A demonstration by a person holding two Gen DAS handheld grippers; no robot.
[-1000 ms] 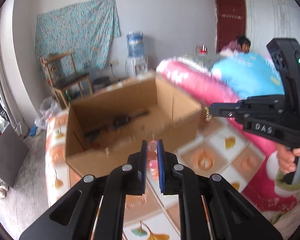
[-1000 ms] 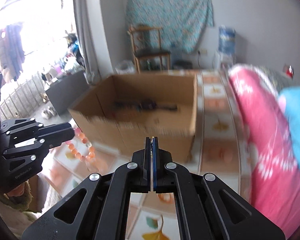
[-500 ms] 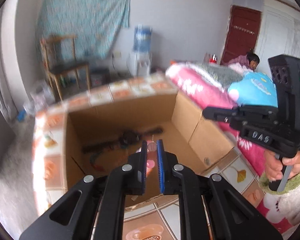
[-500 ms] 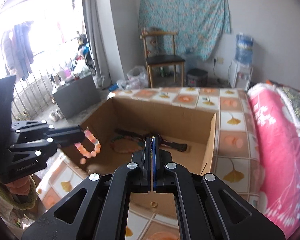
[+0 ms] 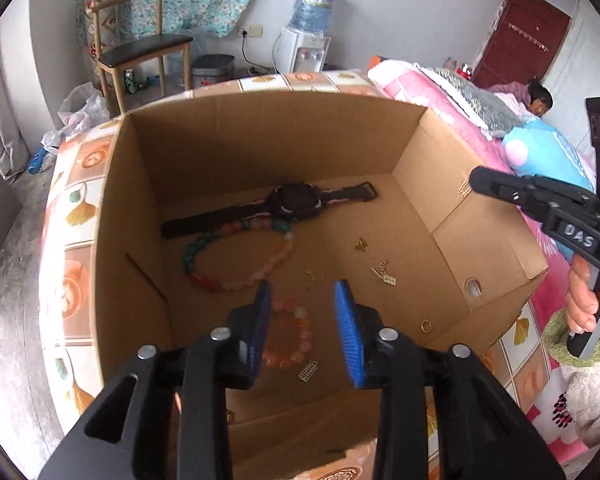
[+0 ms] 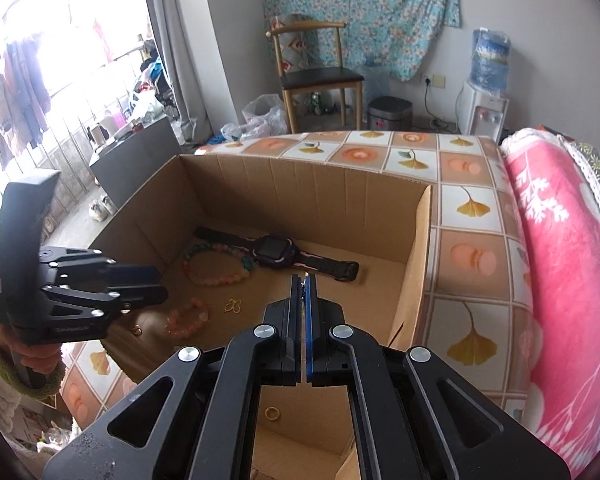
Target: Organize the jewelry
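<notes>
Left gripper (image 5: 303,328) spread over box (image 5: 496,256), bracelet (image 5: 290,334) loose near front wall, light, limp, beads slippery, best pinched across strand; right gripper (image 6: 304,308) clenched, contents unclear.

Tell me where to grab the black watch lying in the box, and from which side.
Grip the watch across its strap, not the bulky case. It lies flat on the cardboard box floor, strap stretched out both ways, so come straight down from above with the fingers straddling the strap's width. The end nearer the left wall overlaps the multicolored bead necklace, so the other strap end is probably cleaner.
</notes>
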